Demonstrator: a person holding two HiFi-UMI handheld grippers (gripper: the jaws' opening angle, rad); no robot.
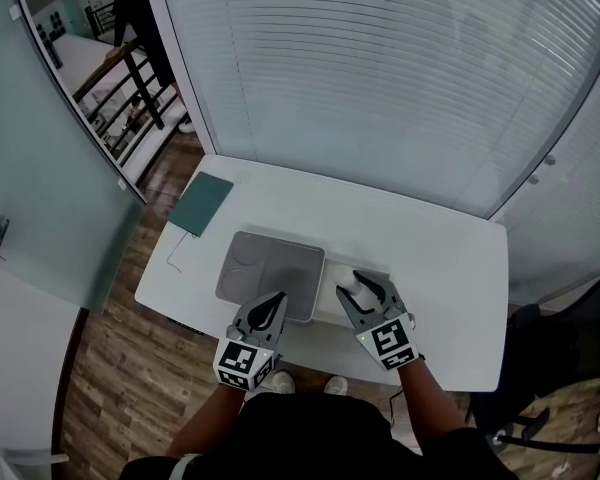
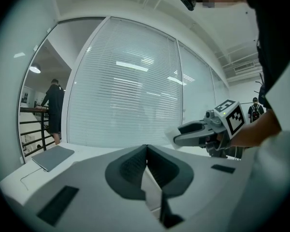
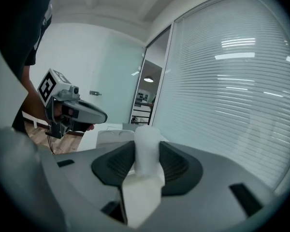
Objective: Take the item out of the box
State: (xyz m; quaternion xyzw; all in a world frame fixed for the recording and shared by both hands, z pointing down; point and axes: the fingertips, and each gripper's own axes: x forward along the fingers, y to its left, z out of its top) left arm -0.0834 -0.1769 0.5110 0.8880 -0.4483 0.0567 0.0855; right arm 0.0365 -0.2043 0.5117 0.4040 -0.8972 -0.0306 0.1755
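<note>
The right gripper [image 3: 146, 148] has its jaws closed on a white, frosted, tube-like item [image 3: 146, 141]. In the right gripper view the item's long axis runs up the picture between the two dark jaw pads, with the rounded end uppermost and a wider white part below.

The head view shows it only as a small pale shape [image 1: 351, 287] at the tips of the right gripper [image 1: 358, 288], over a white shallow box half [image 1: 330, 306]. That half lies on the white desk [image 1: 450, 268], just beside a grey flat rectangular box [image 1: 265, 263].

From the left gripper view the item [image 2: 173, 135] is a blurred pale patch sticking out past the right gripper's tips [image 2: 183, 134].

The left gripper [image 2: 146, 150] has its jaws brought together at the tips with nothing between them. In the head view it [image 1: 276, 303] is over the grey box's near edge.
</note>
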